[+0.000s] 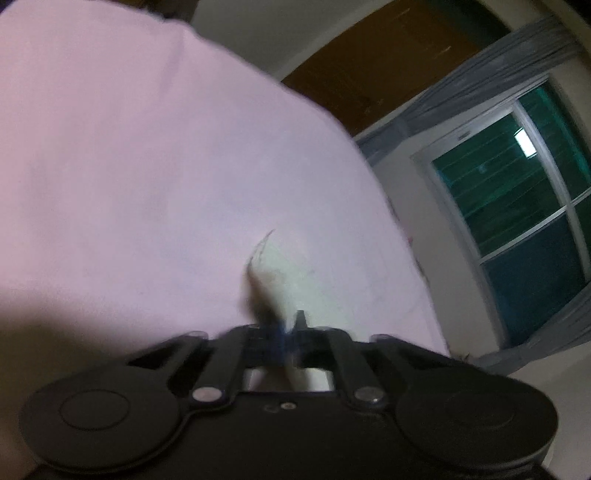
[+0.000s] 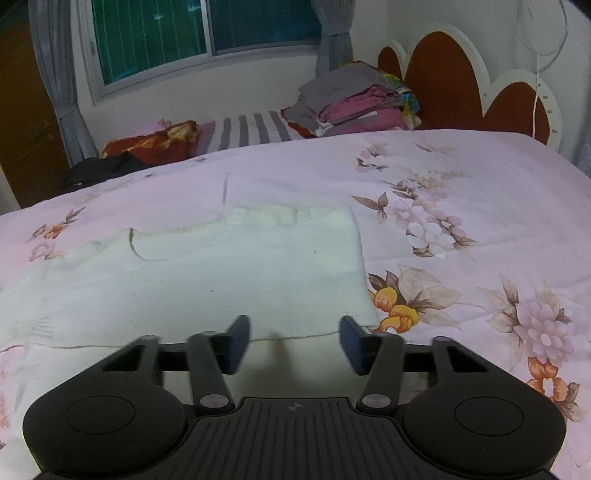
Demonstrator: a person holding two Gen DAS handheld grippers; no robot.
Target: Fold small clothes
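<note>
A small cream-white garment (image 2: 221, 266) lies spread flat on the pink floral bedspread (image 2: 461, 177). My right gripper (image 2: 293, 341) is open, its blue-padded jaws apart over the garment's near hem. In the blurred left wrist view, my left gripper (image 1: 282, 328) is shut on a pinched bit of the same white garment (image 1: 284, 273), with the pink bedspread (image 1: 129, 166) filling the view behind it. The pinched cloth hides the left fingertips.
A stack of folded clothes (image 2: 354, 99) sits at the head of the bed by the red-and-white headboard (image 2: 461, 70). A dark red cloth (image 2: 155, 142) and a black garment (image 2: 99, 170) lie at the far edge. A window (image 2: 207, 29) with grey curtains is behind.
</note>
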